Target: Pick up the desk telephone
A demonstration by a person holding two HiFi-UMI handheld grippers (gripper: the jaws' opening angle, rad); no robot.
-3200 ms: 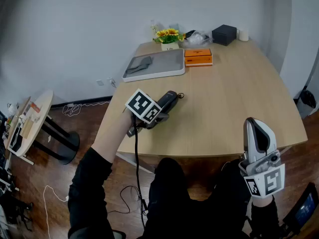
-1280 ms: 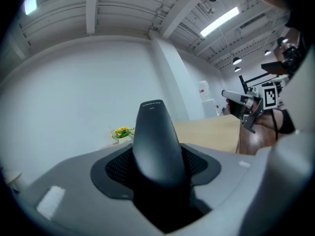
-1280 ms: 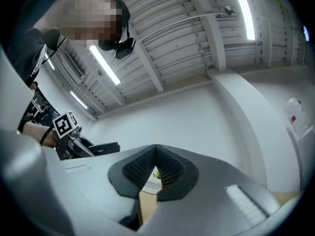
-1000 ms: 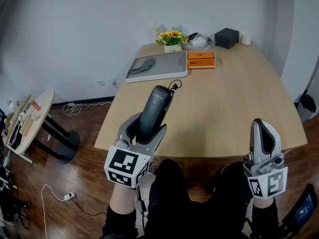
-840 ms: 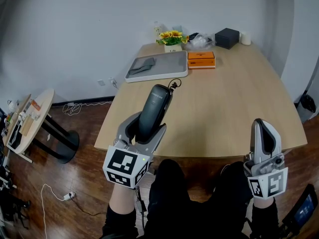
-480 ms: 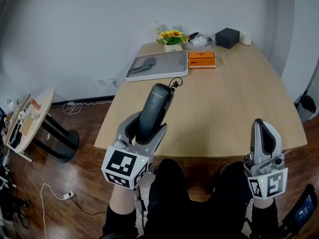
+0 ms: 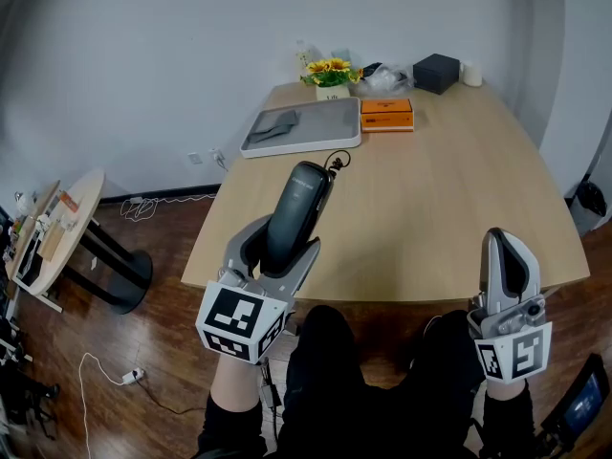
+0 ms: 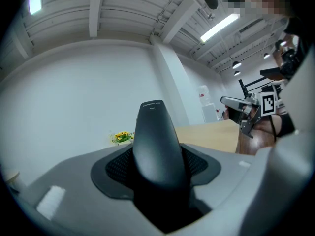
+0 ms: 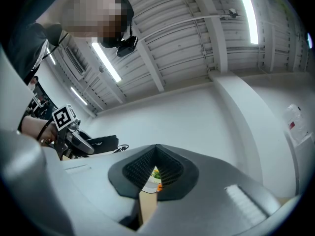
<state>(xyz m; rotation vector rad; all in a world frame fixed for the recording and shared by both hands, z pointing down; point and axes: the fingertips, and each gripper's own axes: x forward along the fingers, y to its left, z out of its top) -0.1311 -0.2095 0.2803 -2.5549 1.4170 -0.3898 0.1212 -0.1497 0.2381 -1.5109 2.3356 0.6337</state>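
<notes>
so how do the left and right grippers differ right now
The left gripper is shut on the dark telephone handset; the right gripper is shut on nothing. The left gripper is tilted rightward; the right gripper points straight ahead. Both are shut and point toward the table.

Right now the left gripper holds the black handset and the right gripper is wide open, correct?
No. The left gripper does hold the black handset, but the right gripper is shut and empty; the right gripper view shows it.
</notes>
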